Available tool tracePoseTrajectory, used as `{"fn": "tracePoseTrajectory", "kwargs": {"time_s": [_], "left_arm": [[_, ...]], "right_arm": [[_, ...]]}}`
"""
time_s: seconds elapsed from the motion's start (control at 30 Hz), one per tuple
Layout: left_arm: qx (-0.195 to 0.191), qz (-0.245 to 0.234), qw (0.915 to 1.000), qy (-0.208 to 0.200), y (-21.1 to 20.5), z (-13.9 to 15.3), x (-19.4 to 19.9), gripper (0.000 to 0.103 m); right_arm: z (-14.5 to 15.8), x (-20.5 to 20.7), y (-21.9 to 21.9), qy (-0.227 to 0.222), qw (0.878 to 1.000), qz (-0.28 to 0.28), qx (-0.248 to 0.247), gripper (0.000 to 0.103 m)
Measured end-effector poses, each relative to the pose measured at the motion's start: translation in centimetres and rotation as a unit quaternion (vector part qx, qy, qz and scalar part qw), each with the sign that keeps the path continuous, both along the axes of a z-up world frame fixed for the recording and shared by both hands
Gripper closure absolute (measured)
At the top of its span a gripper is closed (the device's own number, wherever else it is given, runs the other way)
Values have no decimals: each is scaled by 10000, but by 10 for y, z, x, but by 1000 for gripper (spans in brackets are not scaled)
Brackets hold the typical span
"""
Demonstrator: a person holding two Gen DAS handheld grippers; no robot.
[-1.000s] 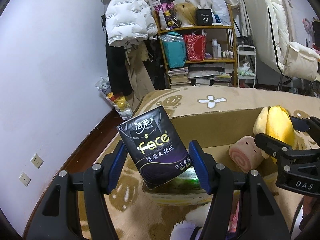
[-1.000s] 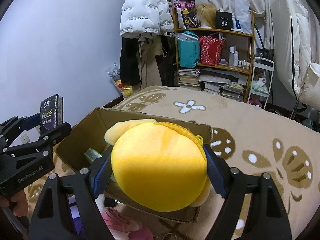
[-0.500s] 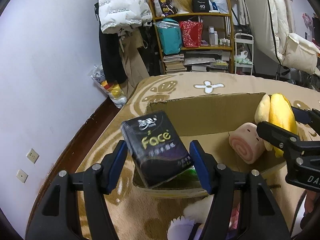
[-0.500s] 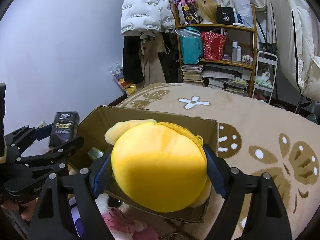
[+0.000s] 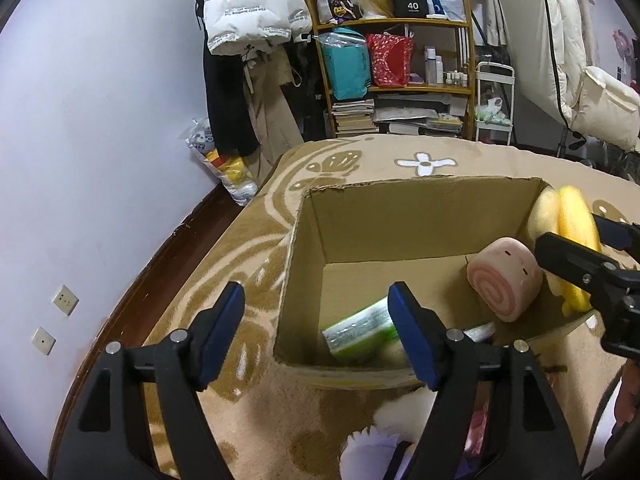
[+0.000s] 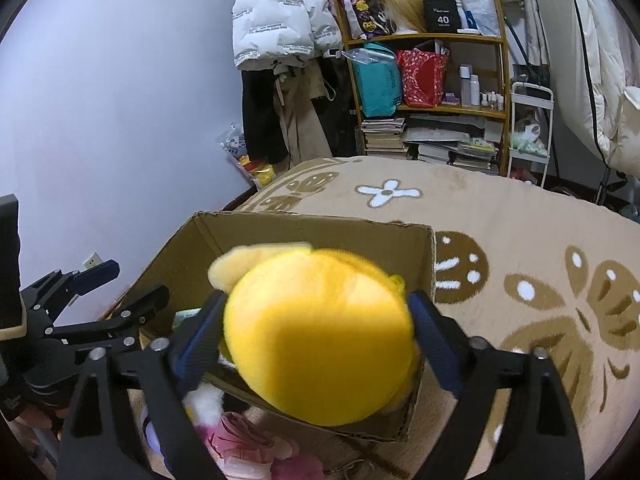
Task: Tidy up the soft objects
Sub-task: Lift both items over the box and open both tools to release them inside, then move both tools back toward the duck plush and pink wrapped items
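A tan rug (image 5: 360, 168) with brown and white flower patterns bears an open carton (image 5: 400, 220); behind stands a cluttered shelf (image 6: 424, 40) with a black box (image 6: 440, 15) reading "40".

The left gripper (image 5: 316, 312), jaws just opened, is wide and empty. The right gripper (image 6: 316, 320), jaws just widened, loosely flanks a blurred yellow plush (image 6: 320, 336) over the carton.
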State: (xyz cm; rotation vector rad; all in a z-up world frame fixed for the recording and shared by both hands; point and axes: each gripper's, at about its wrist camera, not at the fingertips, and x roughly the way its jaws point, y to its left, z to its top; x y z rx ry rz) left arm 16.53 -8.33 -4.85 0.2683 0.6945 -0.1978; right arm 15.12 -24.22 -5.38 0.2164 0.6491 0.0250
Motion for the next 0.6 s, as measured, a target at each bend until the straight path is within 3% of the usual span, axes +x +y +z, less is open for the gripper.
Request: {"fn": "tracePoseTrajectory", "kwargs": {"time_s": [0.17, 0.43, 0.6], "left_arm": [[-19, 74, 10000, 15, 7, 3, -3, 27], [-63, 249, 9996, 117, 21, 9, -18, 8], [33, 292, 9995, 96, 27, 13, -36, 4]], "right_arm": [[4, -6, -2, -115, 9999, -24, -56, 0], [15, -21, -9, -126, 9997, -176, 69, 0], [19, -36, -4, -88, 9998, -188, 53, 0]]}}
